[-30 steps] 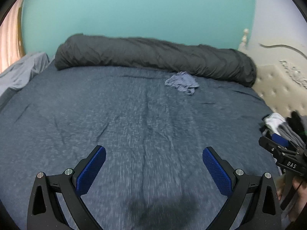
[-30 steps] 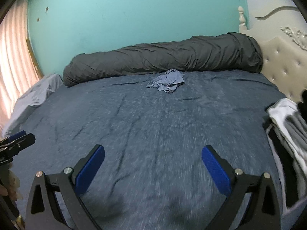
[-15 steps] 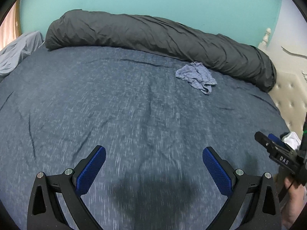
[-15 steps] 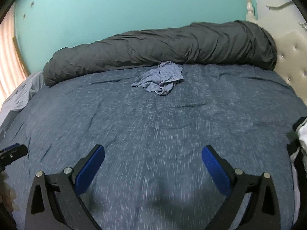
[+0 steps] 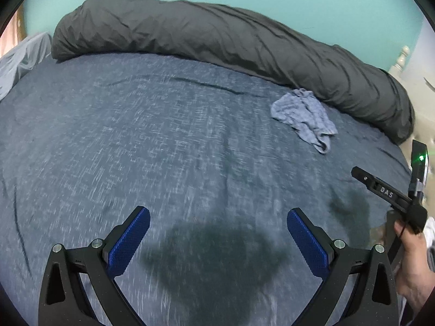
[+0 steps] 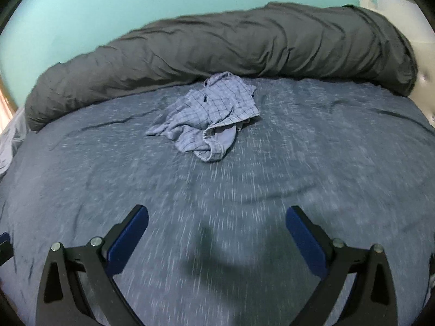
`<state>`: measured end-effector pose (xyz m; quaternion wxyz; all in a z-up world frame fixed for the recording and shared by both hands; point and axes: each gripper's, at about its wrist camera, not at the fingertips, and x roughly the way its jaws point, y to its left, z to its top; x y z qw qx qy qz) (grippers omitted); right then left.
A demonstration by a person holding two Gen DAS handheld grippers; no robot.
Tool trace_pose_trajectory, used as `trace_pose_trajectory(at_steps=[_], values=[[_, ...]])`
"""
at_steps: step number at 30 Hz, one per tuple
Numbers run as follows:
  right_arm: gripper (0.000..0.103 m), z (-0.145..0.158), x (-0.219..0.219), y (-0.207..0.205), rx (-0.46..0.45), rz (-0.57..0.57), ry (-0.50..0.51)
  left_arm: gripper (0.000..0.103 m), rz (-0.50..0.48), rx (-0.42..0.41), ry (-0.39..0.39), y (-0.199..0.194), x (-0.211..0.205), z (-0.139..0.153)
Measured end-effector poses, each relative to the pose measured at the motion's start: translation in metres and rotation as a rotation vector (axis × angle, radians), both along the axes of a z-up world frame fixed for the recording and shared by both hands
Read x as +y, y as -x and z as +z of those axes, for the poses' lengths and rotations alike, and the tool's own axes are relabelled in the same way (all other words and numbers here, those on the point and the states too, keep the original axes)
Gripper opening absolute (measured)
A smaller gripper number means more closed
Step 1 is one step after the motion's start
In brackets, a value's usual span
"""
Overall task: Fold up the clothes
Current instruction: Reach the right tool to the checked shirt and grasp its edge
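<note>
both cameras have closed in on the crumpled checked shorts [image 6: 209,116] at 12 o'clock, left tongs [image 5: 217,233] and right tongs [image 6: 217,232] spread empty, reach under way, needing a pinch at its edge.

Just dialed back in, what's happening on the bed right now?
A person holds both grippers out over the blue bedsheet, neither gripping anything. The left gripper and right gripper are open. A crumpled checked garment lies unfolded near the rolled grey duvet, ahead of the right gripper. Nothing has been picked up yet.
</note>
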<state>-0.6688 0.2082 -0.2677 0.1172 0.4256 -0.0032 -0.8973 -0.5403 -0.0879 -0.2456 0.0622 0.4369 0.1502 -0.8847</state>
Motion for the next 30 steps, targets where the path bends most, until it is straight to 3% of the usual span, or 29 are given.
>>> trace_pose_trajectory(at_steps=[2,6,11,14,17,21,30], values=[[0.098,-0.011,-0.007,0.018,-0.013,0.012,-0.025,0.103,0.011,-0.012,-0.009,0.01,-0.006,-0.008],[0.081,-0.03,-0.019,0.05,-0.037,0.035,-0.072,0.103,0.017,-0.021,-0.011,0.022,-0.012,-0.019],[0.066,-0.046,-0.024,0.082,-0.058,0.031,-0.047,0.103,0.031,-0.025,-0.013,0.025,-0.021,-0.031],[0.049,-0.057,-0.028,0.096,-0.085,0.031,-0.039,0.103,0.024,-0.028,-0.019,0.021,-0.024,-0.037],[0.022,-0.063,-0.025,0.106,-0.097,0.006,0.009,0.103,0.02,-0.028,-0.02,0.015,-0.026,-0.04],[0.004,-0.056,-0.022,0.106,-0.072,0.005,0.048,0.103,0.007,-0.018,-0.008,0.005,-0.027,-0.038],[0.003,-0.011,-0.018,0.037,0.021,0.078,0.116,0.103,-0.01,0.01,0.027,-0.036,-0.019,-0.018]])
